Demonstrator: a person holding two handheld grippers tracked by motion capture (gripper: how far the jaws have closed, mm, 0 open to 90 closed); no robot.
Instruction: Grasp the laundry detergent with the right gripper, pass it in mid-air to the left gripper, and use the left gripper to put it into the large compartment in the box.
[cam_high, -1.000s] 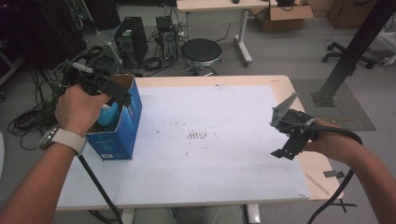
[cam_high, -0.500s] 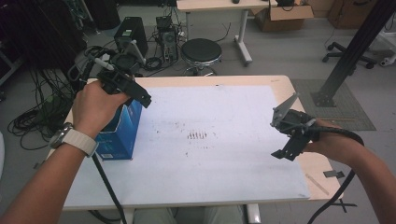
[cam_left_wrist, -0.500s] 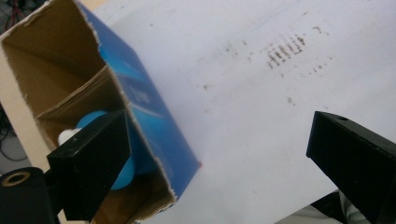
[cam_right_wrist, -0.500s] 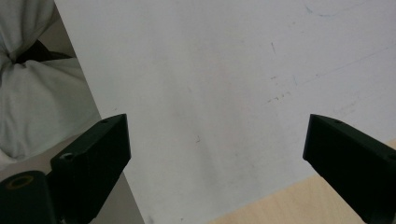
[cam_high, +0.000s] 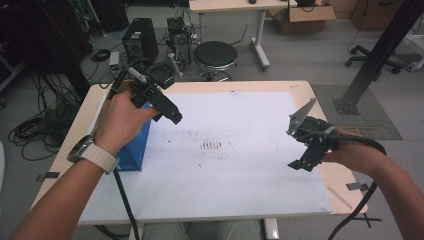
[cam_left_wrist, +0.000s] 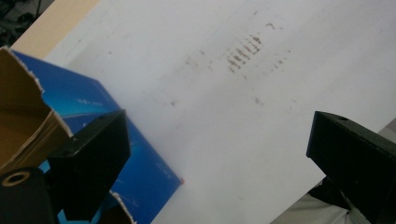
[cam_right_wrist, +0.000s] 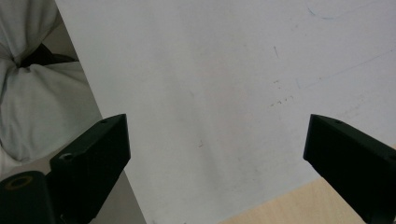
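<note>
box: blue carton at the table's left edge, on the white sheet's left margin, partly behind the left hand in the high view; in the left gripper view its top flaps are torn open, brown inside, contents too dim to tell
left gripper: held above the box's far right corner, pointed out over the sheet; jaws wide apart, nothing between them
right gripper: held over the sheet's right edge, well apart from the box; jaws spread wide, empty
sheet: white, covers most of the table; a smudge of dark marks near its middle
step in hand: by my reading, the left gripper sits at the box with no grip on anything; whether it is about to reach in or is free of it I cannot tell
next move: if the box is the aim, the left gripper has to tilt down over the open top and close on a flap or wall; the torn card looks soft, so a firm bite low on the wall seems safer
right's part: likely to come across and steady the box, since a light carton could slide on the sheet
</note>
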